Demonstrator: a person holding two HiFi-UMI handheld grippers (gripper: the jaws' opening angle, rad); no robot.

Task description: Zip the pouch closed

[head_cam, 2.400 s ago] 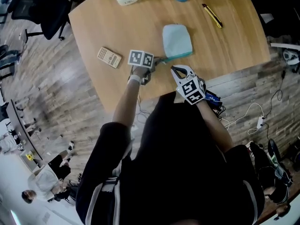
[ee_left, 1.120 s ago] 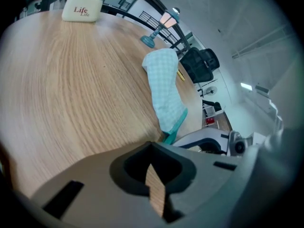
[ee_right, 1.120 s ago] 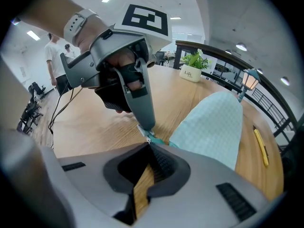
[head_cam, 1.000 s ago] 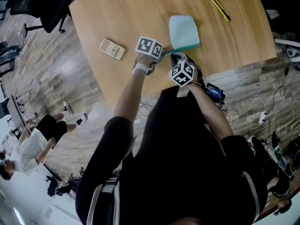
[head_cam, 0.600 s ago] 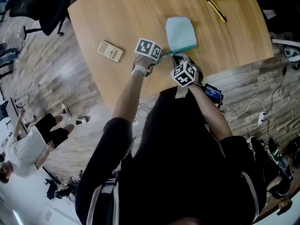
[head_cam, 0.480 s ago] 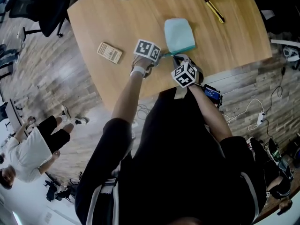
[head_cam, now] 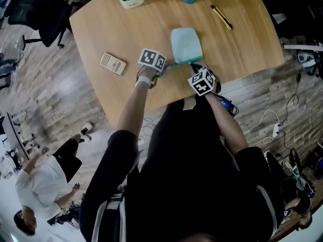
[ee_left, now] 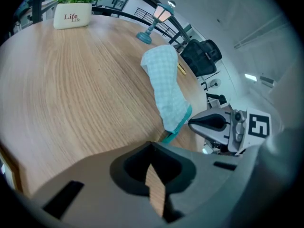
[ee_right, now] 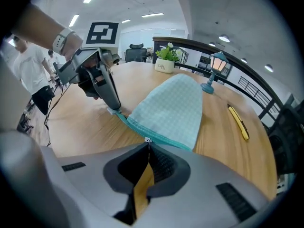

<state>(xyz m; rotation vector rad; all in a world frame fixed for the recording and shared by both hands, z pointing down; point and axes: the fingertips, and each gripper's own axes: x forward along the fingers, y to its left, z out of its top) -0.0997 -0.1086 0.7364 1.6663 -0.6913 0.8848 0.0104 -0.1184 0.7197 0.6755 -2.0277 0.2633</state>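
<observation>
1. Shifted since half a second ago: right hand-held gripper (ee_right: pixel 145 174) sits further right along the pouch's near edge. The left one holds its place.
2. Right hand-held gripper: jaws closed on the small zip pull (ee_right: pixel 148 140), about midway along the teal zip edge.
3. Left hand-held gripper (ee_right: pixel 115 107): closed on the end tab of that edge.
4. Pouch (ee_right: pixel 168 109): pale checked cloth, flat on the worktop (head_cam: pixel 101 26) near its front edge.
5. Further out: calculator (head_cam: pixel 112 63), yellow cutter (ee_right: pixel 237 121), plant pot (ee_left: pixel 72 17), lamp (ee_left: pixel 154 23).
6. Risks, as judged: the tiny pull may slip from the jaws. If the tab grip loosens, the pouch would drag or bunch, stalling the zip.
7. Views: only the right gripper view shows the pull and the tab pinch. The head view hides both behind the marker cubes, yet alone shows the calculator.
</observation>
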